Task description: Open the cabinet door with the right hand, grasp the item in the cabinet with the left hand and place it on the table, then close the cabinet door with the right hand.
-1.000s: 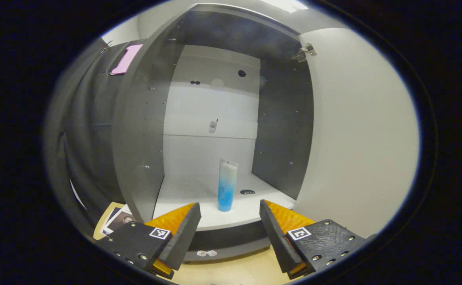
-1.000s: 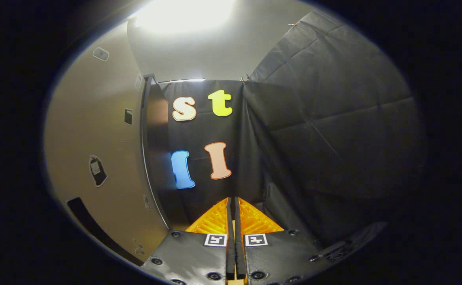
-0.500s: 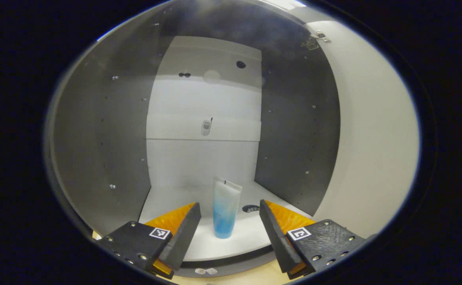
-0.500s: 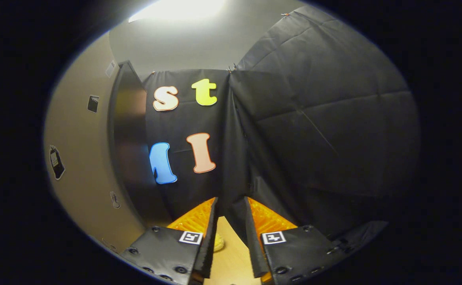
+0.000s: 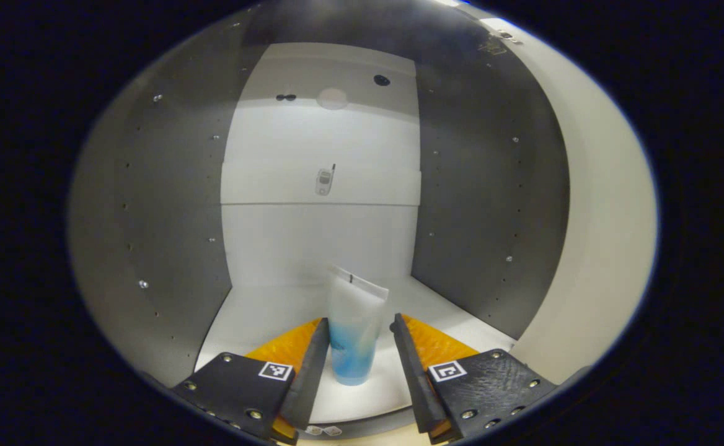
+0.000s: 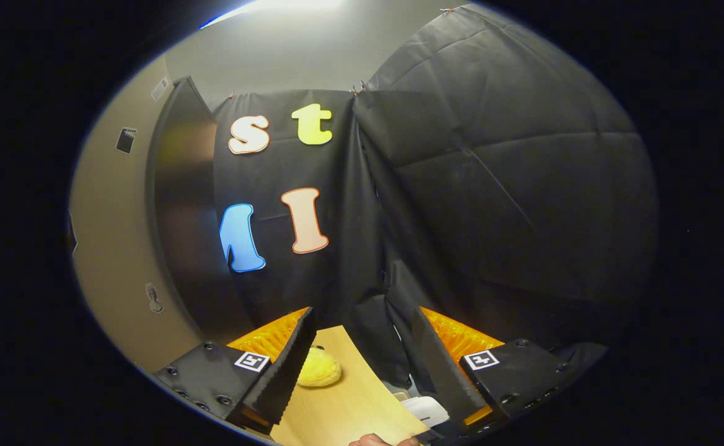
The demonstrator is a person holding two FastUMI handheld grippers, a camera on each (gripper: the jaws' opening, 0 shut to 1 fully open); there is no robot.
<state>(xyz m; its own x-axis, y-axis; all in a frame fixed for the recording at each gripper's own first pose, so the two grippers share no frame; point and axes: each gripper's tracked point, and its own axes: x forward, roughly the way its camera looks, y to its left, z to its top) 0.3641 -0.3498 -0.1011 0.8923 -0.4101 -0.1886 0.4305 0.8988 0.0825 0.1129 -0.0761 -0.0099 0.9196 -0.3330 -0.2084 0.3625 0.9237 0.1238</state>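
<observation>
Inside cabinet (image 5: 170, 204), tube (image 5: 354, 328) upright between left hand-held gripper (image 5: 356, 347) fingers.

White cabinet shelf (image 5: 256, 322): tube (image 5: 354, 331) upright; wood table (image 6: 343, 402): yellow obj (image 6: 317, 374)

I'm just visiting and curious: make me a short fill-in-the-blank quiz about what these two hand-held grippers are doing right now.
1. The blue and white tube stands upright on the cabinet's white ____.
2. The left gripper has its jaws on either side of the ____.
3. The cabinet door is ____.
4. In the right gripper view, a yellow object lies on the wooden ____, near the right gripper.

Missing words: shelf; tube; open; table
</observation>
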